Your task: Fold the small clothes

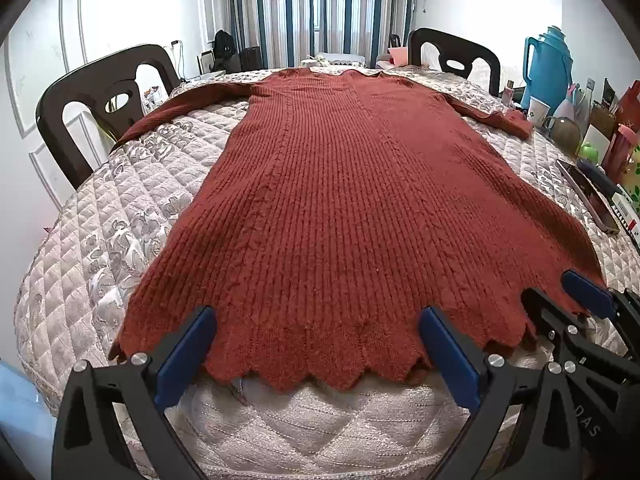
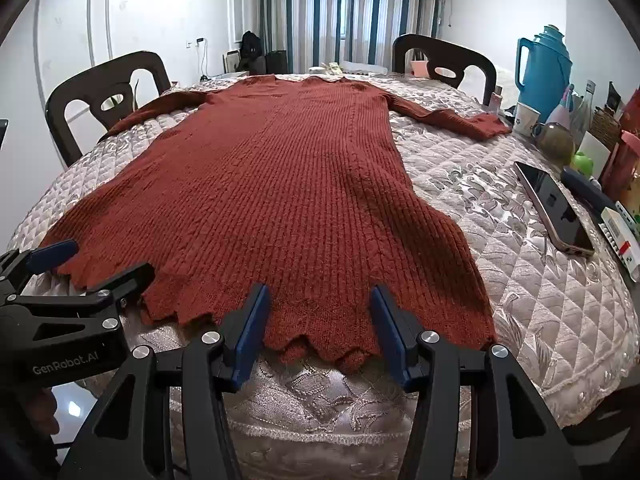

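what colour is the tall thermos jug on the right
Turquoise blue thermos jug, clearest in the right wrist view.

Quilted table (image 1: 100, 216) under rust knit dress (image 1: 340, 208)

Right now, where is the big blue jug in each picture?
Left wrist view: the blue jug stands at the upper right, on the table's far right side, behind a white cup.
Right wrist view: the blue jug is again at the upper right, behind the same cup.
Shared landmark: the dark chair just left of it in both.
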Tool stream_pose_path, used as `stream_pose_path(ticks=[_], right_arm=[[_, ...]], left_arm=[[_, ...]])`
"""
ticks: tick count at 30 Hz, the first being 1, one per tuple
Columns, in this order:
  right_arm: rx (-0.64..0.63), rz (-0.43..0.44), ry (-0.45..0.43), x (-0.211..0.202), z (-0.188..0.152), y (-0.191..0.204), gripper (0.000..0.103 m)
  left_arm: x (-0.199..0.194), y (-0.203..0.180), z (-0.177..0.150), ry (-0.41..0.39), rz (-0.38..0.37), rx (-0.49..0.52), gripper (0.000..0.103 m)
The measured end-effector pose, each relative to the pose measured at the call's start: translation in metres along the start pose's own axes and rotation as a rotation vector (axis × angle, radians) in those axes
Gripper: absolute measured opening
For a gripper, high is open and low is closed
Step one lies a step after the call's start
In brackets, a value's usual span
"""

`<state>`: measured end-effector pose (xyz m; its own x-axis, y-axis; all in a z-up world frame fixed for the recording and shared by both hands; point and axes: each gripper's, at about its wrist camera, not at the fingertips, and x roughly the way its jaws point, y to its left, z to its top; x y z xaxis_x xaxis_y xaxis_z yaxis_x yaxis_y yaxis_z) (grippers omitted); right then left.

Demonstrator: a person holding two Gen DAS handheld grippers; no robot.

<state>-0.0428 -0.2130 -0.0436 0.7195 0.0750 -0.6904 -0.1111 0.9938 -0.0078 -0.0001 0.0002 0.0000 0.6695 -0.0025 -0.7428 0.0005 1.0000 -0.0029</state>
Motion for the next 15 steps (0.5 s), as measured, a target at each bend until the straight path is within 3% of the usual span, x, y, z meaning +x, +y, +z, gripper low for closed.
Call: stream_pose_path(ticks=[15], right_arm=[[-0.005,-0.004,0.001,0.0005,0.0019,-0.0029,0.053]], left_arm=[[0.0001,-0.0004,0.0,0.005,0.005,0.002,0.103]])
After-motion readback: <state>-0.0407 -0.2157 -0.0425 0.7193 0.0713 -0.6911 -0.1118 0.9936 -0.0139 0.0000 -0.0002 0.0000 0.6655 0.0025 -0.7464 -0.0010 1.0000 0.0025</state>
